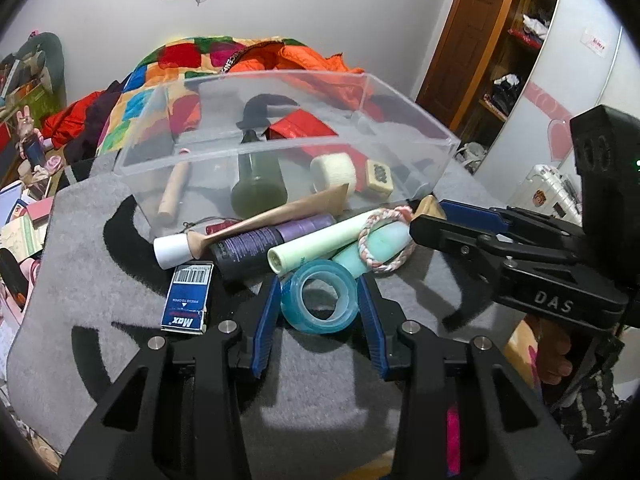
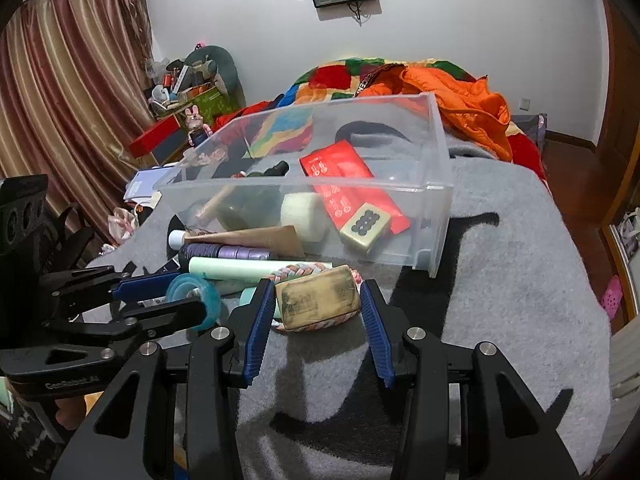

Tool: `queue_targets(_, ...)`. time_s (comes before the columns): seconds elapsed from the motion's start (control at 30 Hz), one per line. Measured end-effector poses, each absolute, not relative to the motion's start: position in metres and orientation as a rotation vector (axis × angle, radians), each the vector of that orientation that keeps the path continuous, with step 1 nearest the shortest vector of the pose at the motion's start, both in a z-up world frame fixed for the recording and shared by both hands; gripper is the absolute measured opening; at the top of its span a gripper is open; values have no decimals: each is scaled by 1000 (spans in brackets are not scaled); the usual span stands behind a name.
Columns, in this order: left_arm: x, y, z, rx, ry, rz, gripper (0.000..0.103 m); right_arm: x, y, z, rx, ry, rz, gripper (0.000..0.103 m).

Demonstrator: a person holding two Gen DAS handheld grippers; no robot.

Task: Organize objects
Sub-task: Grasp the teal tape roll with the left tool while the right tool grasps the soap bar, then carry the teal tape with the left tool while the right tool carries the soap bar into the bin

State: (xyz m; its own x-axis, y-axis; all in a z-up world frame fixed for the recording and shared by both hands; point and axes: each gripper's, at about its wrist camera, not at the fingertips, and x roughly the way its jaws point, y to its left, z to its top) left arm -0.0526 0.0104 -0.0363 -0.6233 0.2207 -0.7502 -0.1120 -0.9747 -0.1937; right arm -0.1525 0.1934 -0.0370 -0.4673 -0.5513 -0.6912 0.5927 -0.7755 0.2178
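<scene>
A clear plastic bin (image 1: 400,172) (image 2: 434,208) stands on a grey blanket and holds a dark green bottle (image 1: 258,184), a white roll (image 1: 334,172), a red packet (image 2: 352,184) and a mahjong tile (image 2: 364,226). My left gripper (image 1: 319,302) has its blue fingers on both sides of a blue tape roll (image 1: 318,300) (image 2: 196,300); it looks shut on it. My right gripper (image 2: 318,302) has its jaws around a worn tan block (image 2: 318,300), which lies on a braided ring (image 1: 384,240). Whether the pads press the block is unclear.
In front of the bin lie a pale green tube (image 1: 320,242), a purple can (image 1: 264,246), a tan tube with a white cap (image 1: 248,228) and a blue Max box (image 1: 186,304). A colourful quilt and orange jacket (image 2: 460,96) lie behind. Clutter sits at the left (image 2: 188,96).
</scene>
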Motion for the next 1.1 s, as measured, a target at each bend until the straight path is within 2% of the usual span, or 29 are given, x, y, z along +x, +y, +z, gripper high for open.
queue_targets(0.73, -58, -11, 34, -1013, -205, 2799, 40, -170, 189, 12, 868, 29, -2308, 40)
queue_targets(1.1, -89, -38, 26, -1071, -221, 2866, 40, -198, 177, 13, 895, 13, -2322, 40)
